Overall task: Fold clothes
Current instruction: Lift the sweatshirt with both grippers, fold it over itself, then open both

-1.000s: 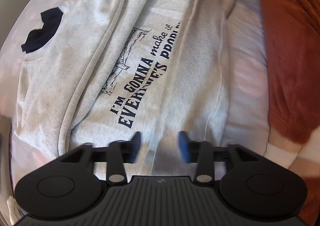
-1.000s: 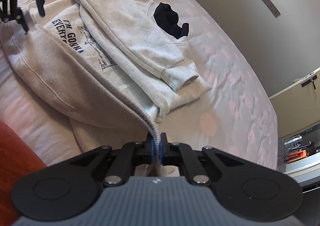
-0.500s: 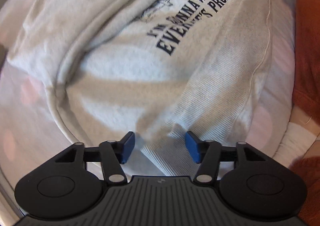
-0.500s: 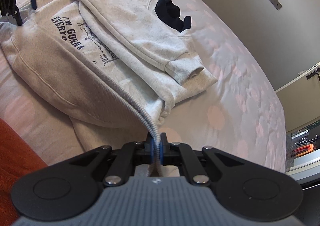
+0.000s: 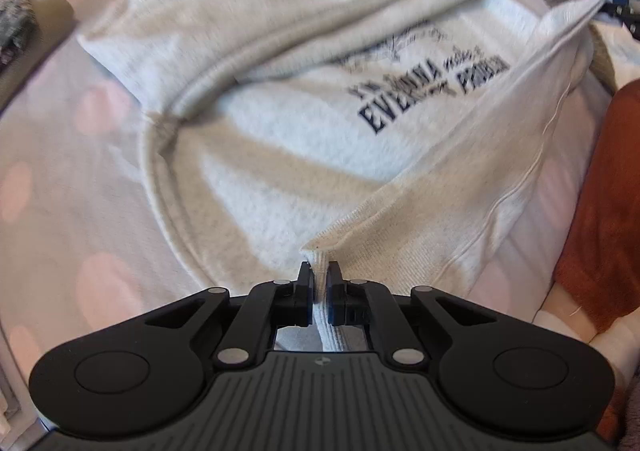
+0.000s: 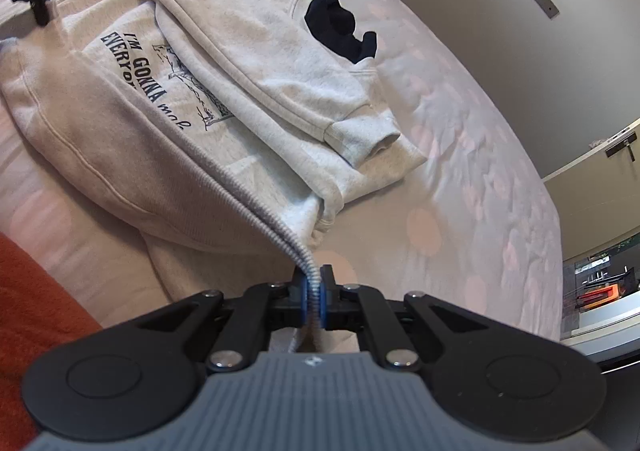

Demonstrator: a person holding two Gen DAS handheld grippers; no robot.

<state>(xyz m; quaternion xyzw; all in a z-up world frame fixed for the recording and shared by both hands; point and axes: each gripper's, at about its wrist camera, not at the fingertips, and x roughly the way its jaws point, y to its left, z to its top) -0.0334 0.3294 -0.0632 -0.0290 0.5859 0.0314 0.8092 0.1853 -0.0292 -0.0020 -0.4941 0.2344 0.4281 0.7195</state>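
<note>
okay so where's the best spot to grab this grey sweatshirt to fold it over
Grip the ribbed hem of the sweatshirt at its two bottom corners, coming in low from the hem side. The band is thick and lifts off the bed; both grippers pinch it there.

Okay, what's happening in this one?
A person with two handheld grippers is folding a grey printed sweatshirt on a bed. The left gripper and right gripper are each shut on its ribbed hem, at opposite ends. One sleeve is already folded across the front.
</note>
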